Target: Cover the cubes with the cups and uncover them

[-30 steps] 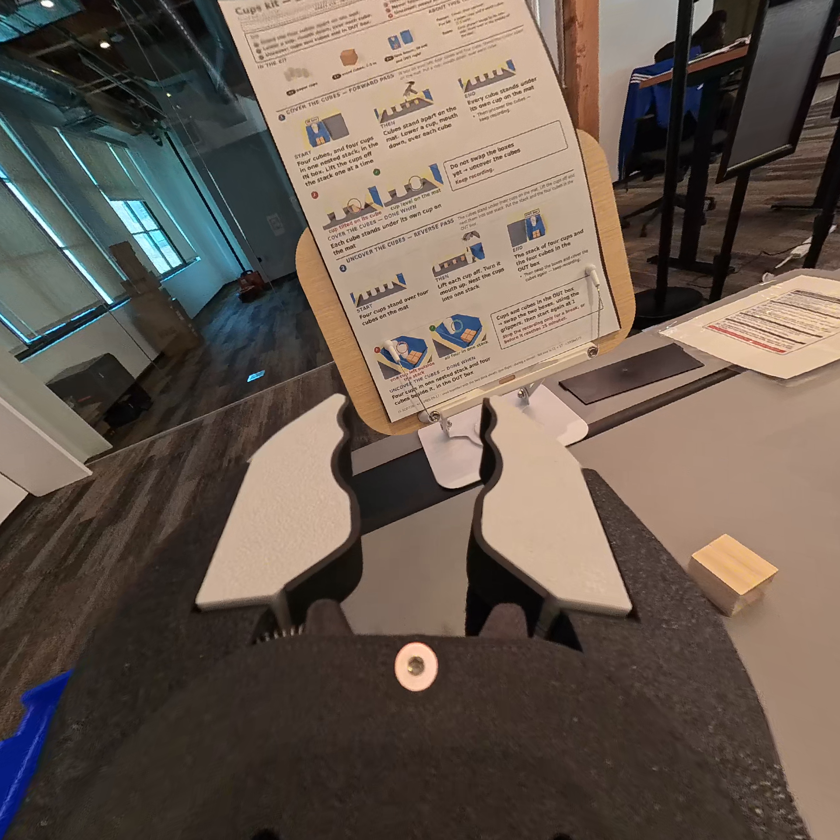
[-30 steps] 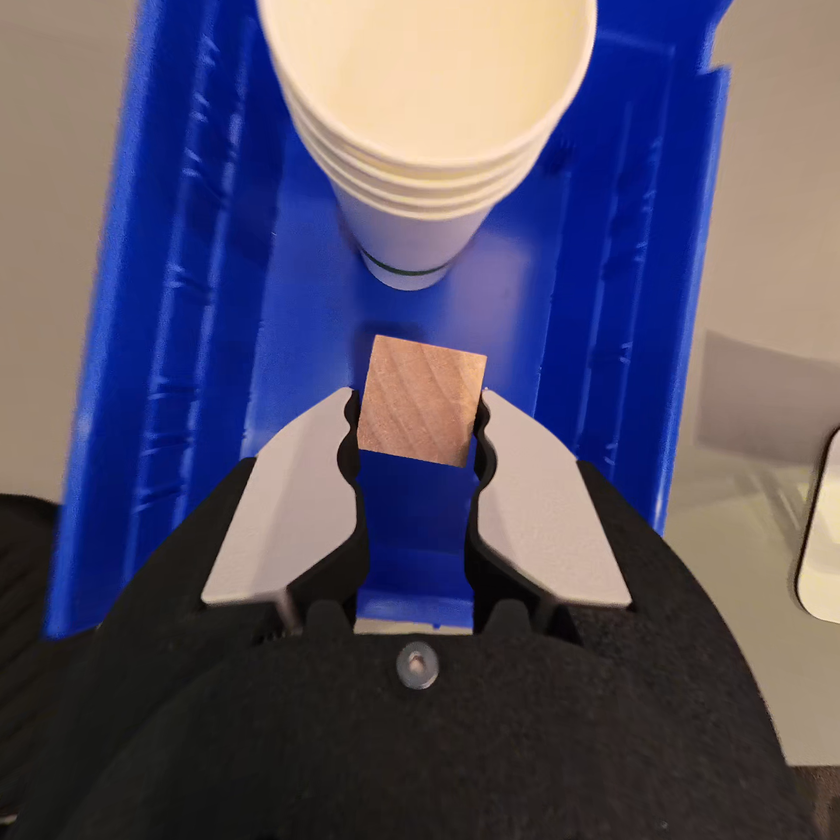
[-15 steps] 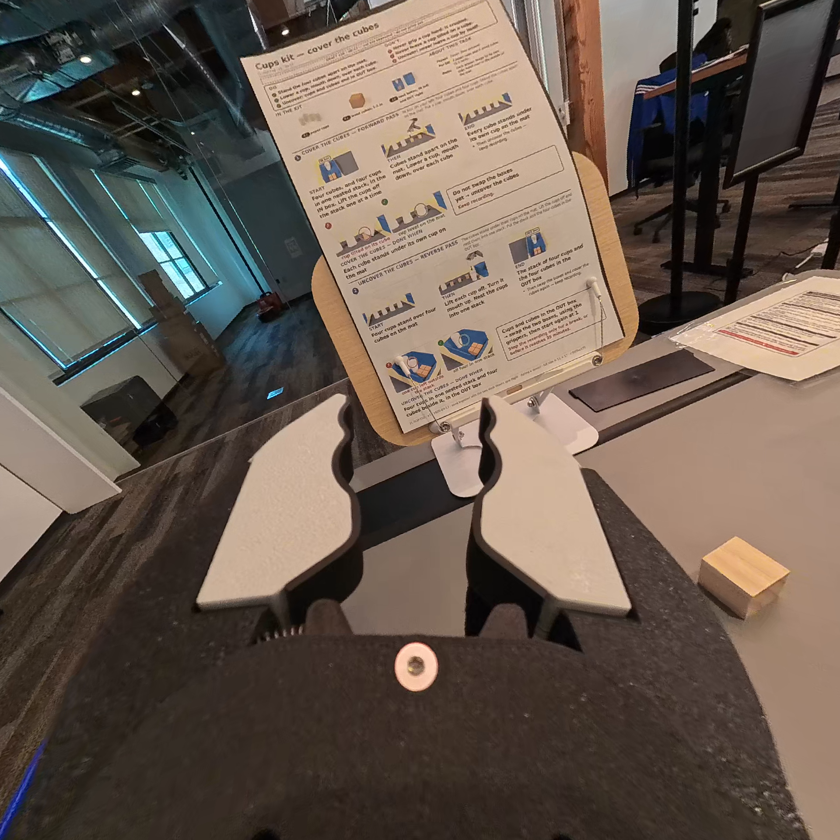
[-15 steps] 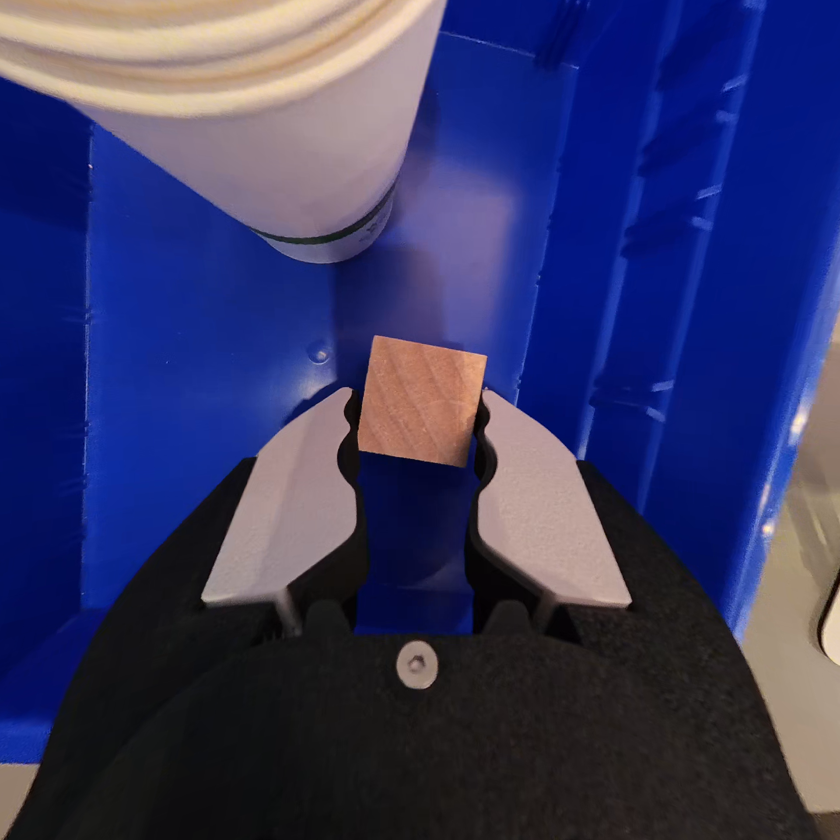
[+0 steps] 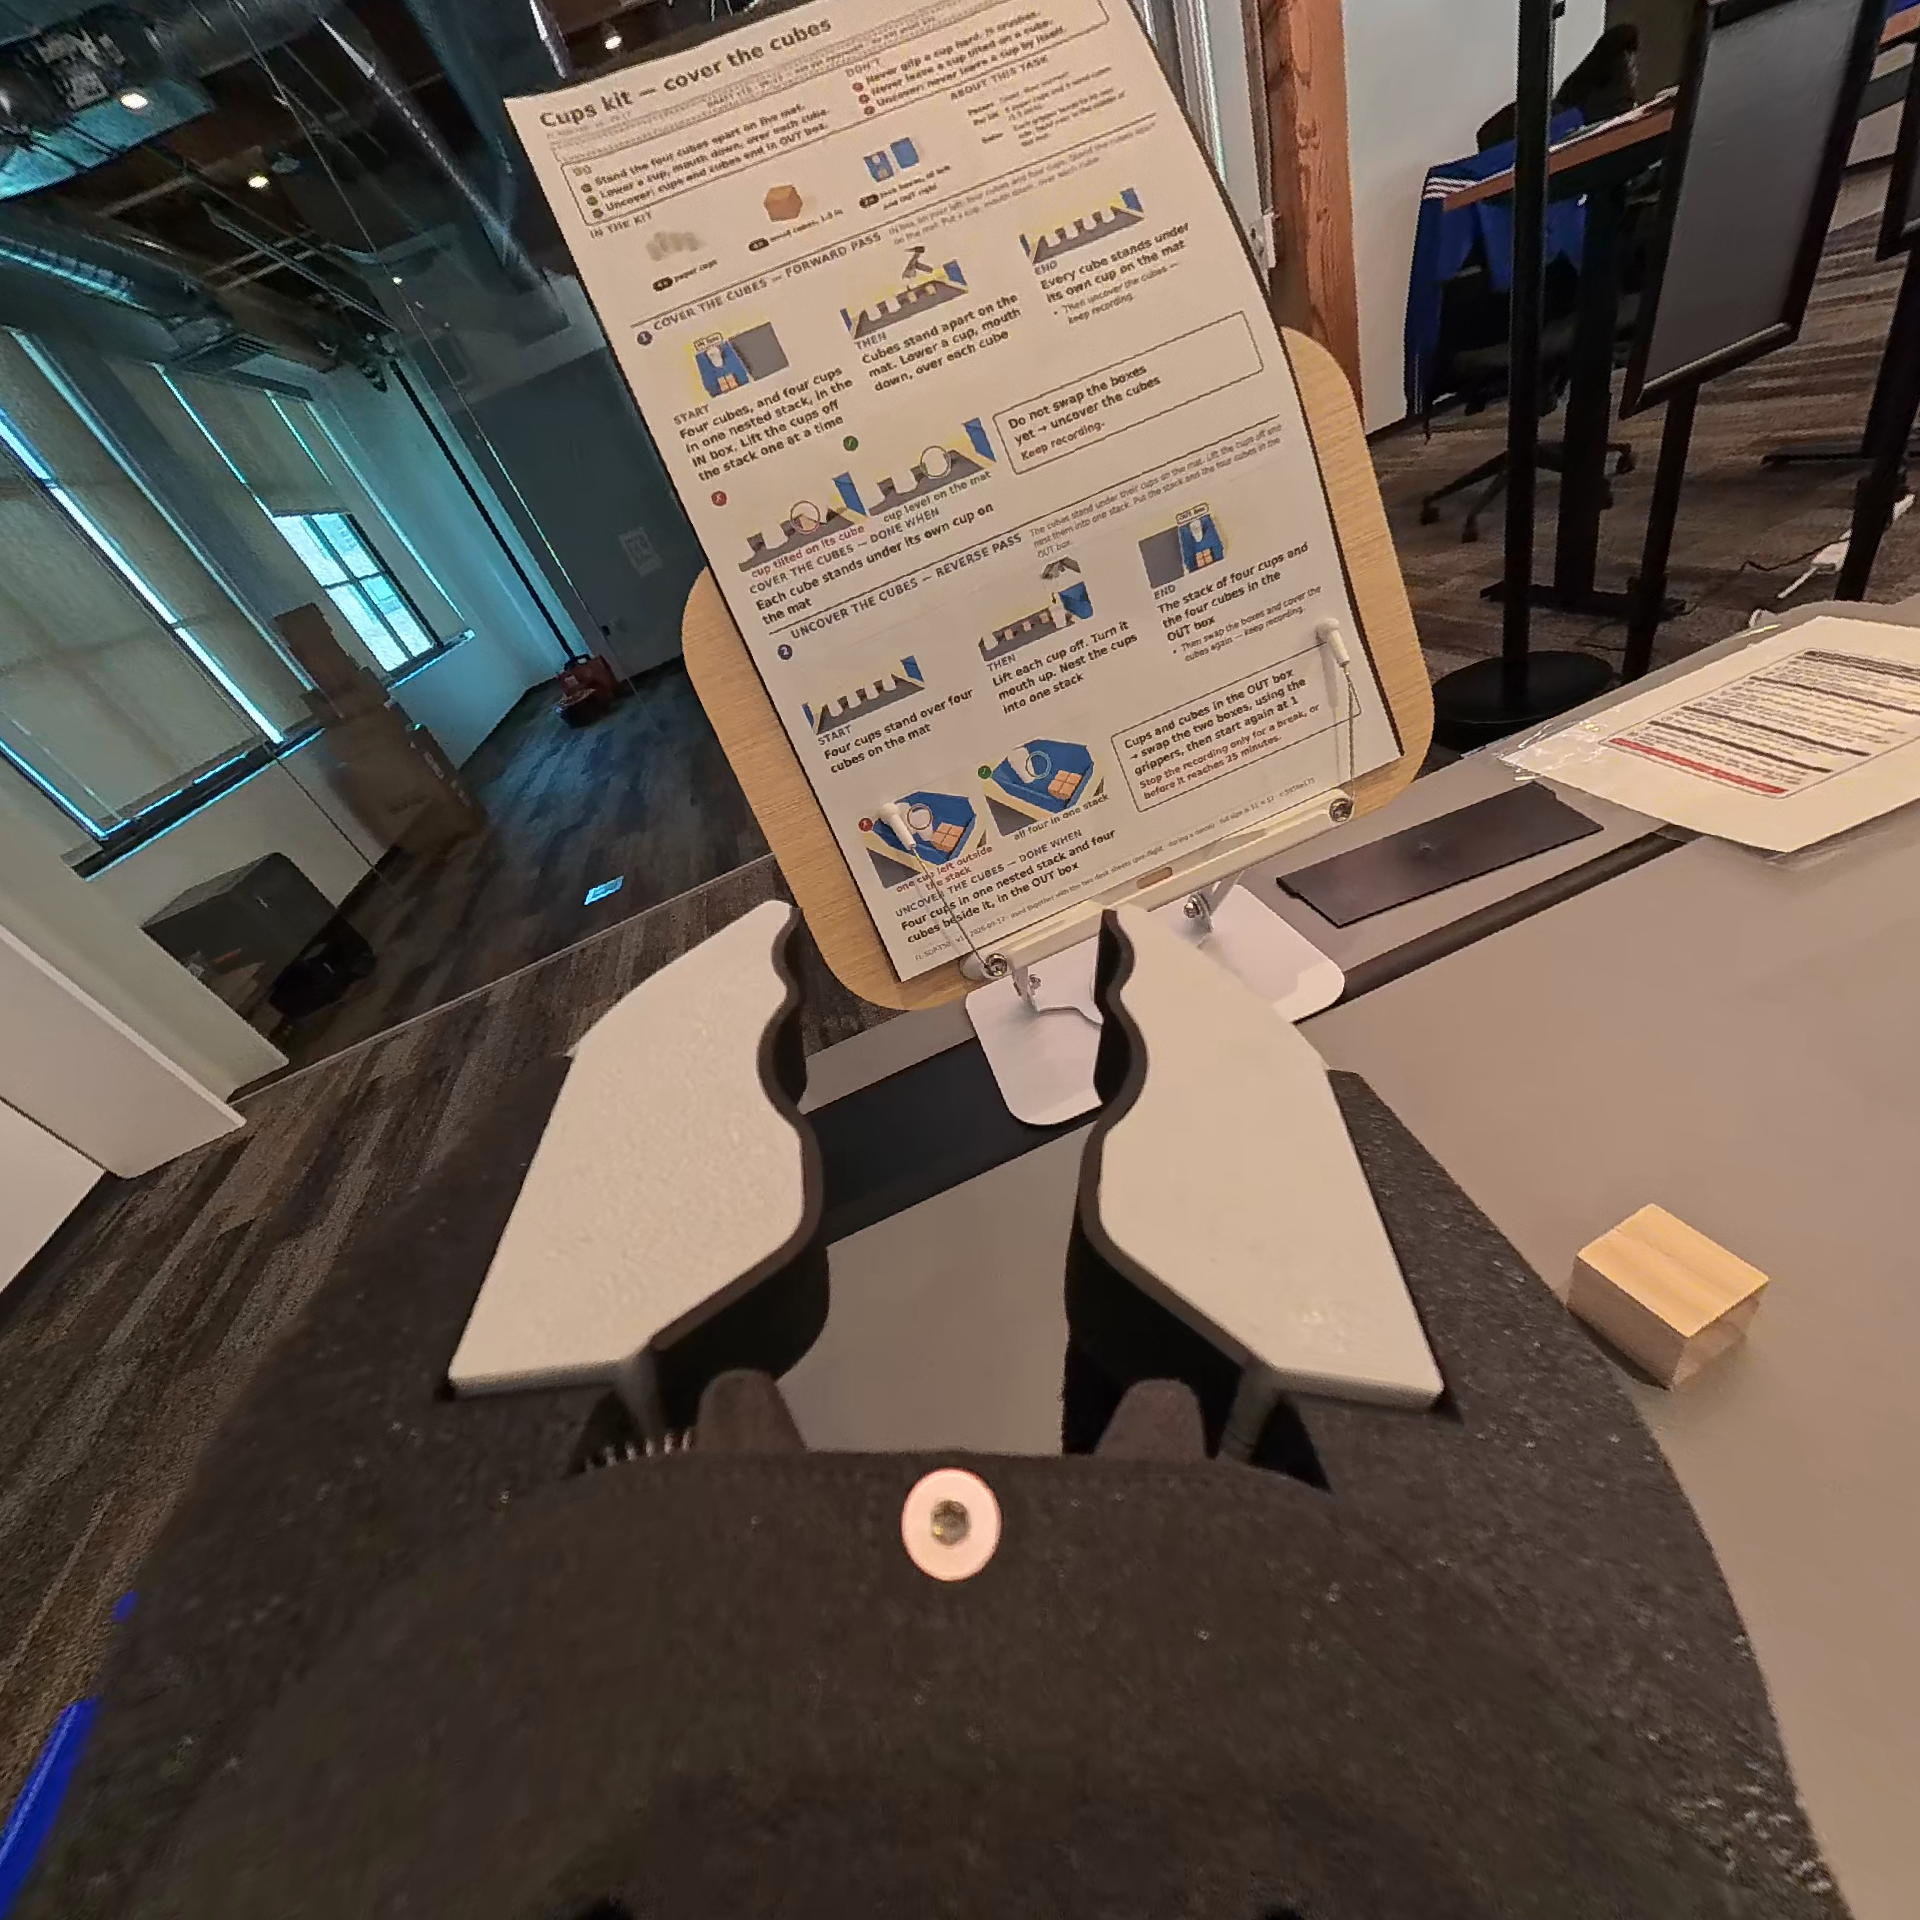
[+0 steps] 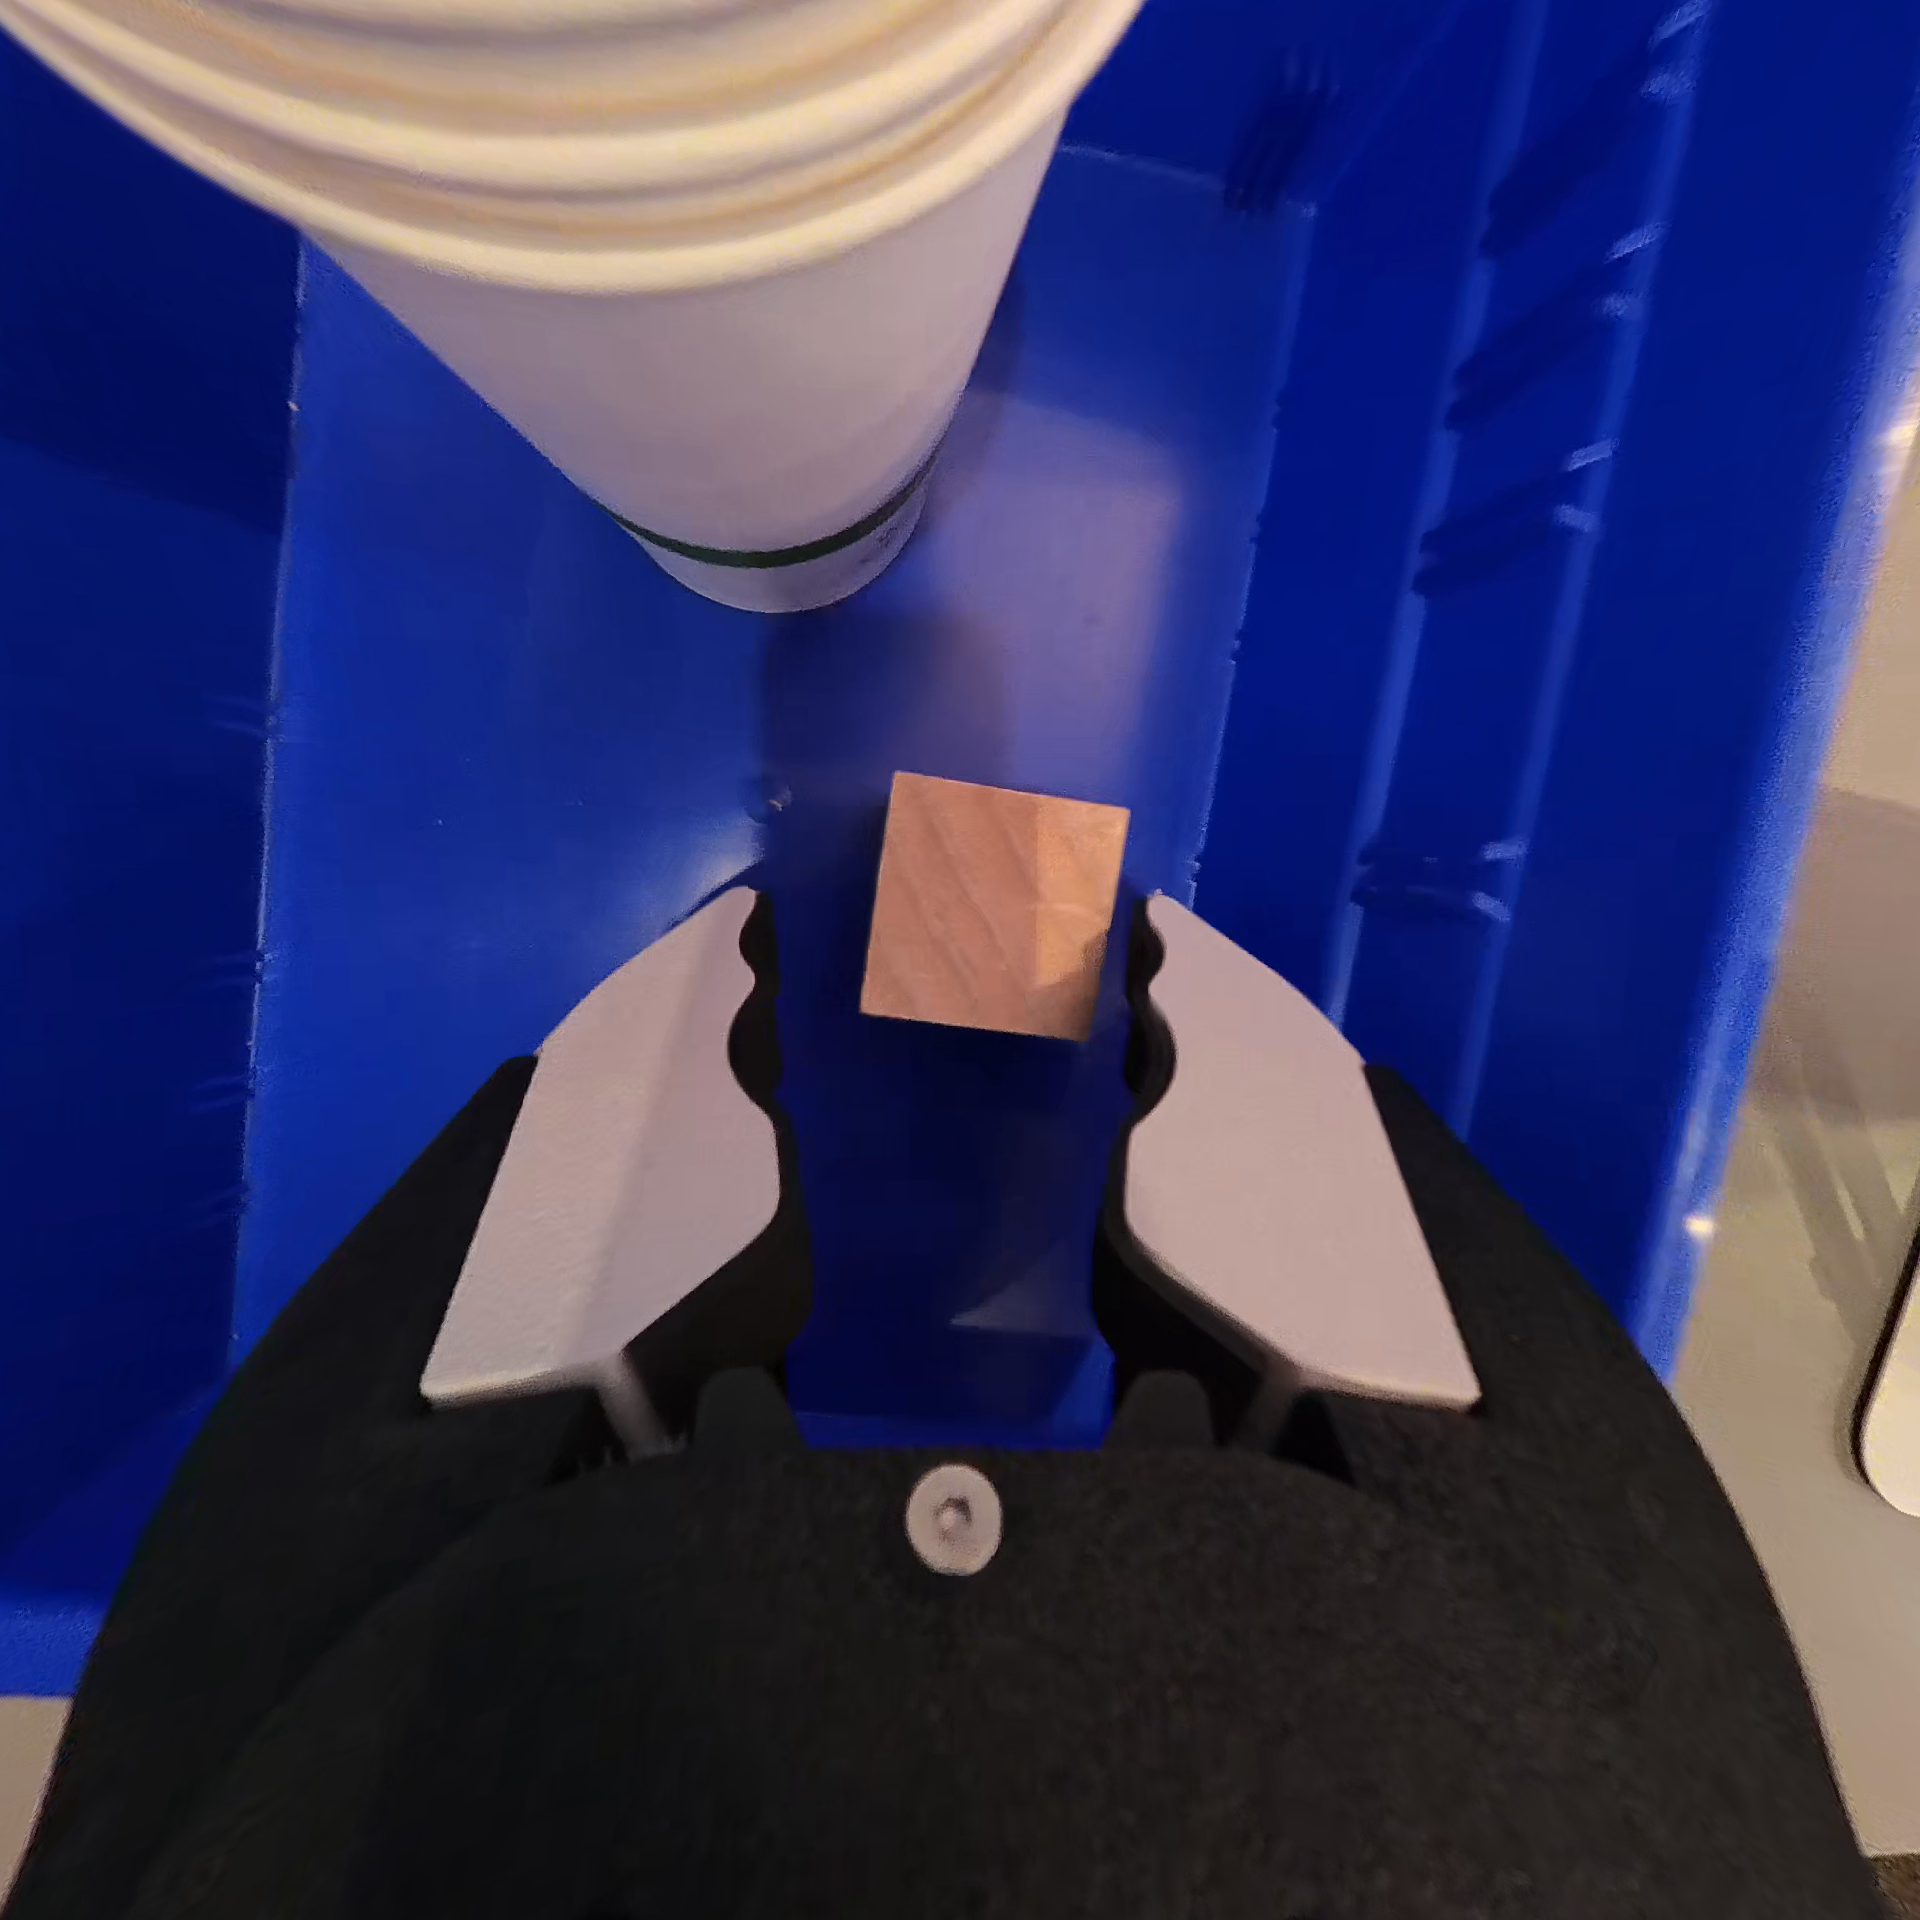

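Right gripper (image 6: 951,914): I am holding it inside the blue bin (image 6: 1455,623), fingers spread. The wooden cube (image 6: 992,920) is lying on the bin floor between the fingertips, free of both: a wide strip of blue shows on its left side, and only a sliver at the right fingertip, where I cannot tell for certain that it is clear. Beyond the cube, the stack of nested white paper cups (image 6: 665,312) is standing mouth up toward the bin's far end, a thin dark ring near its base. The bin's ribbed right wall is running close beside the right finger; the left side is leaving more floor.

Left gripper (image 5: 945,966): I am hovering it over the worktop (image 5: 1662,1039) near its far left edge, fingers apart, gripping nothing. A second wooden cube (image 5: 1662,1304) is sitting alone on the grey surface to the right, well apart from the fingers. Ahead, a printed instruction sheet (image 5: 987,468) is propped on a wooden-backed stand (image 5: 1382,707) at the far edge; another printed page (image 5: 1766,727) is lying toward the far right corner.
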### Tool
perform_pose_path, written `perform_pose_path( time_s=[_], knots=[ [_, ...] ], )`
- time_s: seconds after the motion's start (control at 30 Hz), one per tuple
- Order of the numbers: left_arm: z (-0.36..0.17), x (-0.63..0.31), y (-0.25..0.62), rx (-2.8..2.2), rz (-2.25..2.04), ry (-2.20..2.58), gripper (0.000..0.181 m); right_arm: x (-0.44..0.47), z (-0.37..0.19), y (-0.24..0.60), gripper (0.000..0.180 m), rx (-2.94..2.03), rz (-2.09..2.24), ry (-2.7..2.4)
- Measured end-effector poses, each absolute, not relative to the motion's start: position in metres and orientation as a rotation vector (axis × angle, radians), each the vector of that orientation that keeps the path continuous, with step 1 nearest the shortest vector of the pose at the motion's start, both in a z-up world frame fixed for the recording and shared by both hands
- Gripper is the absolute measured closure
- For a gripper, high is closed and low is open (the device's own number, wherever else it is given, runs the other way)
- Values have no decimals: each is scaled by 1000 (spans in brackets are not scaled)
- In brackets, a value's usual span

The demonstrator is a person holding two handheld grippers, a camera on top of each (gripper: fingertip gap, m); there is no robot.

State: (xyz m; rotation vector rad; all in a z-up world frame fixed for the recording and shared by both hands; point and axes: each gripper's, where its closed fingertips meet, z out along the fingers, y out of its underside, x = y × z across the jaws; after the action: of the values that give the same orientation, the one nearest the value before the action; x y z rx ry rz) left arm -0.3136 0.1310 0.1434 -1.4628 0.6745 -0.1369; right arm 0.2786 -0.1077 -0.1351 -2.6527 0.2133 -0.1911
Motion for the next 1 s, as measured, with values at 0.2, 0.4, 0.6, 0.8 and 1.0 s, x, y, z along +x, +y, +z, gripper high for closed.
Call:
perform_pose_path(
  time_s=[0.2, 0.4, 0.6, 0.8, 1.0],
  knots=[
    [150, -320, 128, -1451, -161, 660, 128, 271, -78, -126, 110, -2544, -394, 242],
    [157, -329, 127, -1440, -174, 625, 129, 200, 6, -133, 120, -2332, -399, 264],
    [153, -328, 129, -1457, -158, 630, 129, 64, 44, -70, 126, -2124, -122, 2],
    [149, -328, 132, -1469, -143, 635, 128, -68, -19, 11, 127, -2216, 123, -184],
    [151, -328, 128, -1457, -162, 639, 129, -125, -69, 63, 104, -2265, 97, -159]
  ],
)
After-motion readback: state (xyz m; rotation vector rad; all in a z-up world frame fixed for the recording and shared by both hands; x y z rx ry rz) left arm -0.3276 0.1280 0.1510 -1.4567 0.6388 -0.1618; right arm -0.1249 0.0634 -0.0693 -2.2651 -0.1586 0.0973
